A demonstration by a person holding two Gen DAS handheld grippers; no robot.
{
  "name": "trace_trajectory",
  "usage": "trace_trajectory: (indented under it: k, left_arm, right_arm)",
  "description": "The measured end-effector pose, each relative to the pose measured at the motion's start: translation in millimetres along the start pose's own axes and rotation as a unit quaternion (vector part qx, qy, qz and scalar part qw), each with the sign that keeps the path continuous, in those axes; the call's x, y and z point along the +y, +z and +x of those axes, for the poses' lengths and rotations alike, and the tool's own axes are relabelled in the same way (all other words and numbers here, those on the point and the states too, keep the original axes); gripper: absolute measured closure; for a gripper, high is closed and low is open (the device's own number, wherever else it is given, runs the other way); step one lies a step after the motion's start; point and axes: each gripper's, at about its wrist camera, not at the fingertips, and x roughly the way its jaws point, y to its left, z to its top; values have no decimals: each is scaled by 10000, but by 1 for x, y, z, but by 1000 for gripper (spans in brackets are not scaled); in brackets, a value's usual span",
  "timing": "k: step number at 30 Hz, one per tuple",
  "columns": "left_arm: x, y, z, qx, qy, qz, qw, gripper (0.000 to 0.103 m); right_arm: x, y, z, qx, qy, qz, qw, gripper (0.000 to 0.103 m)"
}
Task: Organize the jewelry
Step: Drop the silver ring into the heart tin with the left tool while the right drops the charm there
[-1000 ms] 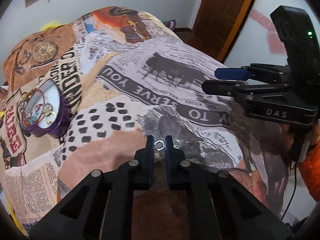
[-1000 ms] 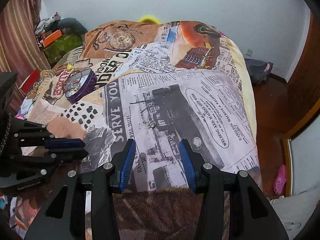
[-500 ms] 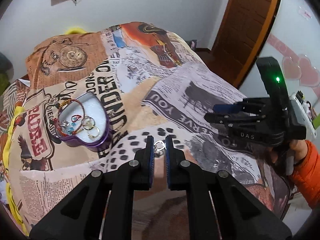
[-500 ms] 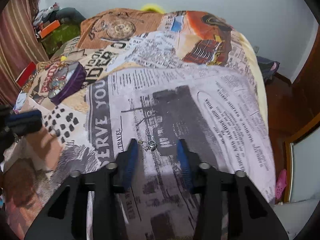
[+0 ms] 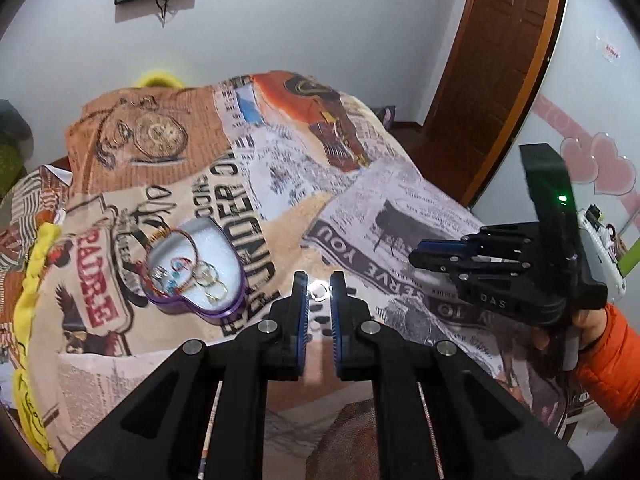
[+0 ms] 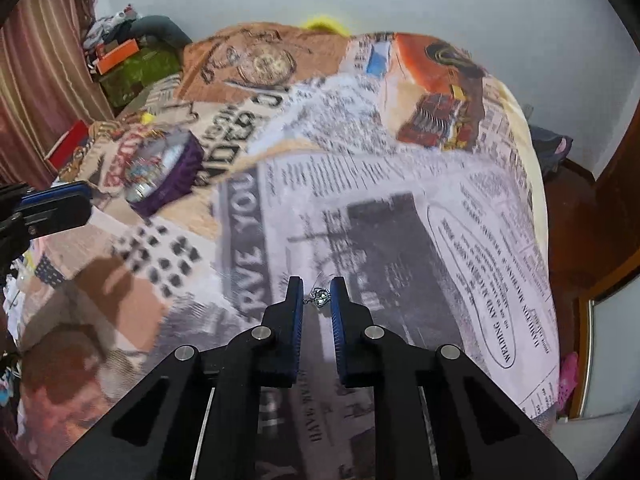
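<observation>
Right hand-held gripper [image 6: 316, 300] closing on pendant [image 6: 320, 297]

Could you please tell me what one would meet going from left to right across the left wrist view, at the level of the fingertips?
Yellow blanket edge → purple heart-shaped box of jewelry → left gripper shut on a small silver ring → right gripper, its jaws closing → orange sleeve.

Right gripper [image 6: 317, 295] — jaws closing around a small silver pendant [image 6: 320, 297] — above newsprint blanket [image 6: 440, 208]
</observation>
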Motion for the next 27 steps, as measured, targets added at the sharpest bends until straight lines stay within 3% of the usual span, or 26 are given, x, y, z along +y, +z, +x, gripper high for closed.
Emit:
trace_trajectory:
  k: [16,27]
  left_arm:
    - [36,26,-60,-685,407,-98,9968,94]
    - [67,34,-75,-890,592,-205,9941,94]
  right_arm:
    - [76,52,-55,-967,469,-441,9932,91]
    - [114,75,-49,-1160,795,-626,9881,91]
